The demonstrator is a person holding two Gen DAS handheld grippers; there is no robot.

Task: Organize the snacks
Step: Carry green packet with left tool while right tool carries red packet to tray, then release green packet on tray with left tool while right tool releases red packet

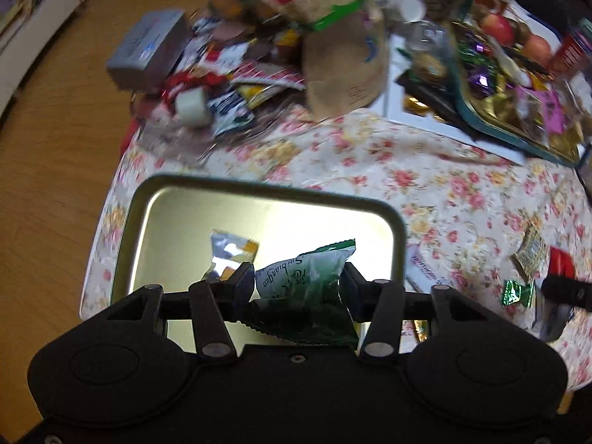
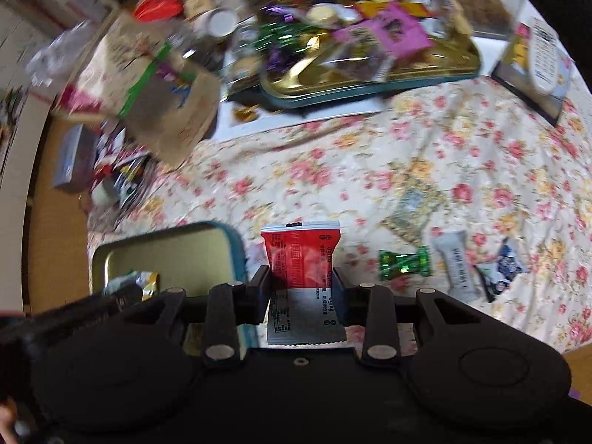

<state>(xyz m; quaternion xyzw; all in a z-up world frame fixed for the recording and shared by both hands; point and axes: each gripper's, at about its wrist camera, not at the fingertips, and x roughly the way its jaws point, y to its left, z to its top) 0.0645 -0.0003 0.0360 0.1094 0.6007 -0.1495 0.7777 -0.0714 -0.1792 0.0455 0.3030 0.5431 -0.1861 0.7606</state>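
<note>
My left gripper (image 1: pixel 298 281) is shut on a green snack packet (image 1: pixel 307 277) and holds it over an open gold tin tray (image 1: pixel 155 199), where a silver and yellow packet (image 1: pixel 229 255) lies. My right gripper (image 2: pixel 301 283) is shut on a red and silver snack packet (image 2: pixel 301 255), just right of the same tray (image 2: pixel 111 255). Loose snacks lie on the floral cloth to the right: a green candy (image 2: pixel 405 261), a grey bar (image 2: pixel 457 262), a blue packet (image 2: pixel 501 272) and a patterned packet (image 2: pixel 414 211).
A second tin tray (image 2: pixel 370 81) piled with sweets stands at the back on a white board. A brown paper bag (image 2: pixel 166 111), a grey box (image 1: pixel 148 48) and a heap of wrappers (image 1: pixel 222 85) crowd the back left. Wooden floor (image 1: pixel 55 185) lies beyond the cloth's left edge.
</note>
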